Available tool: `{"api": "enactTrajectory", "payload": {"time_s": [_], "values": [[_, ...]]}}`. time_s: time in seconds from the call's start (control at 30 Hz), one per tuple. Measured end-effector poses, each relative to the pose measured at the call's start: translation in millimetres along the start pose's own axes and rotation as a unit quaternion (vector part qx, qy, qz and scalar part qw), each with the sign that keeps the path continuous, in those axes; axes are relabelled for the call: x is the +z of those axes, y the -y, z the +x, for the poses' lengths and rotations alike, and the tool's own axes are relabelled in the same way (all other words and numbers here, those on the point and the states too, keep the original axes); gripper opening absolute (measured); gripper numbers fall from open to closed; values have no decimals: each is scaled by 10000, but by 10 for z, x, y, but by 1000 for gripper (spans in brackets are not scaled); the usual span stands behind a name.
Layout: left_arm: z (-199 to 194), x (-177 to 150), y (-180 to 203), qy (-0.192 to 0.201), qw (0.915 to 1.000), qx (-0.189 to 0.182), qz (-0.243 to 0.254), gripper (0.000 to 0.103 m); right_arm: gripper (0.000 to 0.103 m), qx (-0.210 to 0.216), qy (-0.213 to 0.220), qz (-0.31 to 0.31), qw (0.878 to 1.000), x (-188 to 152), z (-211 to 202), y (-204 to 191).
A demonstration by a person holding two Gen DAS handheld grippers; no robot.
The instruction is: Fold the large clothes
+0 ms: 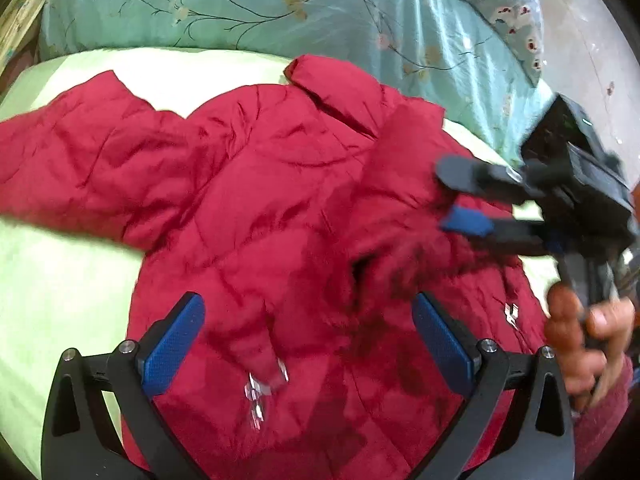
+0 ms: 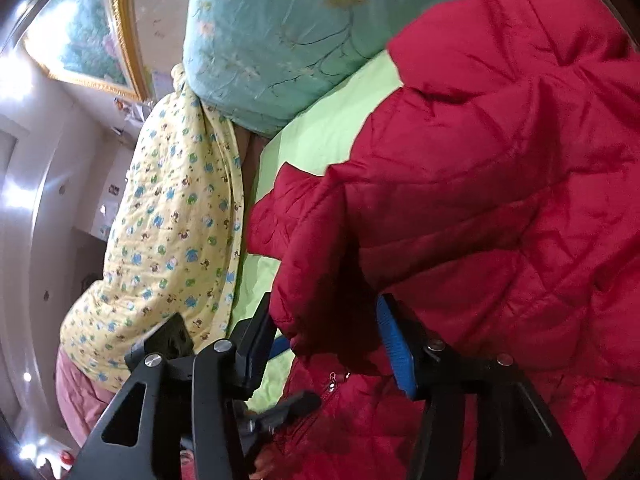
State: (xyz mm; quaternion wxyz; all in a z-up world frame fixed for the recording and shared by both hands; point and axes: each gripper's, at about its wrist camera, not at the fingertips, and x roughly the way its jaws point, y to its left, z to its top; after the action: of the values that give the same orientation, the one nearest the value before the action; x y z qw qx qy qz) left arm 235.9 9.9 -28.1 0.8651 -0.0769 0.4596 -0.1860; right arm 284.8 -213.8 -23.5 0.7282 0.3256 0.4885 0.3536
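A red puffer jacket (image 1: 260,184) lies spread on a bed with a light green sheet (image 1: 60,280), collar (image 1: 332,80) toward the far side. One sleeve (image 1: 80,160) stretches out to the left. The other sleeve (image 1: 400,168) is folded in across the body. My left gripper (image 1: 306,304) hovers open above the jacket's lower front, near a silver zipper pull (image 1: 260,388), holding nothing. My right gripper (image 1: 452,196) comes in from the right over the folded sleeve. In the right wrist view its jaws (image 2: 336,340) stand apart with the sleeve's cuff end (image 2: 320,280) lying loosely between them.
A teal floral quilt (image 1: 240,8) is piled along the far side of the bed, with a patterned pillow (image 1: 508,4) at the right. A yellow printed blanket (image 2: 168,220) hangs at the bed's end. A person's hand (image 1: 588,332) holds the right gripper.
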Motion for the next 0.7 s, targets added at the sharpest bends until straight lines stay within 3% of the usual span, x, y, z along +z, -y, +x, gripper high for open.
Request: {"api": "enactTrajectory", "payload": {"time_s": [0.17,0.2,0.27,0.33,0.43,0.57,0.7], "values": [[174,154,23,52,9998,-204,13,103,53,74,289,55,9995,17,-207,56],[204,174,52,79,9997,-203,77,99,53,98,373,75,9992,24,-277,76],[281,212,112,53,9995,-234,208,80,53,96,508,135,9986,44,-364,101],[377,248,155,-77,9992,-280,265,40,53,34,659,190,9976,47,-459,131],[435,270,148,-118,9992,-239,285,24,53,-120,958,263,9950,22,-670,206],[257,283,82,25,9990,-288,328,14,53,-706,1391,311,9873,-29,-996,358],[13,396,-6,203,9986,-134,460,12,53,-1884,1728,105,9667,-76,-1256,457]]}}
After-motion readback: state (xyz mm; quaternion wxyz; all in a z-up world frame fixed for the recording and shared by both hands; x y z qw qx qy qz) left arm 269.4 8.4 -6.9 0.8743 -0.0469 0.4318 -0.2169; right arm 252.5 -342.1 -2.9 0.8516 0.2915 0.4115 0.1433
